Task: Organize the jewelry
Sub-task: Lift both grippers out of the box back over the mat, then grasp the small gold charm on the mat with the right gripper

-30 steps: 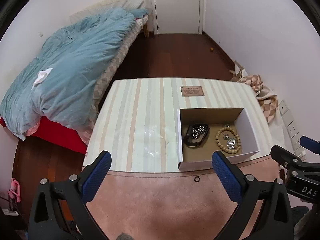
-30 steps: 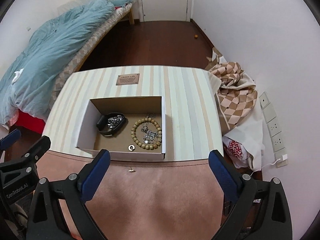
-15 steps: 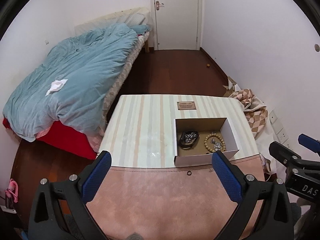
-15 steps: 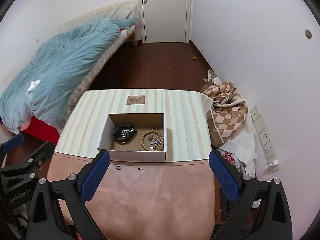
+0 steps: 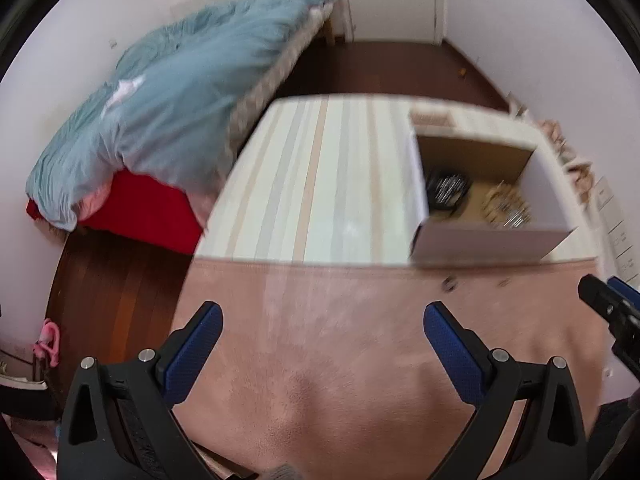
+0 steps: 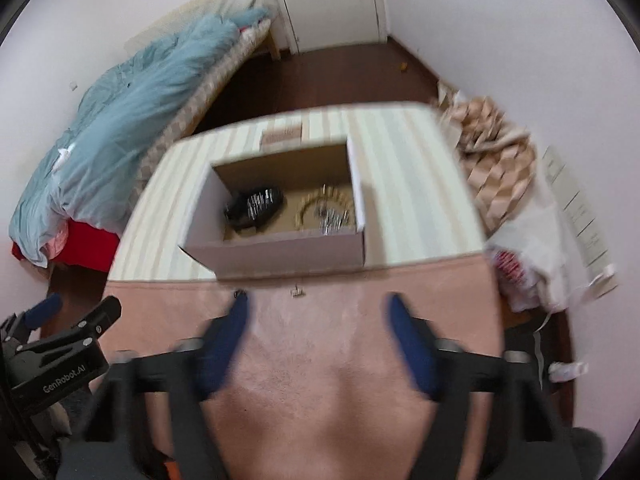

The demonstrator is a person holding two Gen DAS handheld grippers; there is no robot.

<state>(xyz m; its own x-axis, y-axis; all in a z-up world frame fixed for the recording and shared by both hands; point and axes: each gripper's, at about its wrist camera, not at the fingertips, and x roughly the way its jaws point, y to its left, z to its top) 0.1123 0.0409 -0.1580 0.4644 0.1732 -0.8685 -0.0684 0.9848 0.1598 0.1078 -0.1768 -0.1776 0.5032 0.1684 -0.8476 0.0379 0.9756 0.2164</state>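
Observation:
An open white cardboard box [image 6: 280, 250] [image 5: 488, 236] stands on the striped table, at the edge of a pink mat [image 6: 320, 340]. Inside lie a black band with a silver chain [image 6: 256, 206] [image 5: 446, 190] and a wooden bead bracelet with silver pieces [image 6: 326, 212] [image 5: 506, 208]. A small ring [image 5: 450, 285] [image 6: 239, 292] and a small earring [image 6: 297, 291] [image 5: 505, 282] lie on the mat just in front of the box. My left gripper [image 5: 322, 332] is open and empty over the mat. My right gripper [image 6: 318, 320] is open, empty and blurred, its jaws narrower than before.
A bed with a blue duvet [image 5: 172, 96] stands to the left. A small brown plaque [image 6: 282, 134] lies behind the box. Checked cloth [image 6: 496, 148] and white bags [image 6: 532, 256] sit right of the table, by wall sockets [image 6: 576, 208].
Both grippers have dropped closer to the table and mat after having risen. The right gripper's jaws have narrowed and it has tilted. Both views are blurred by motion.

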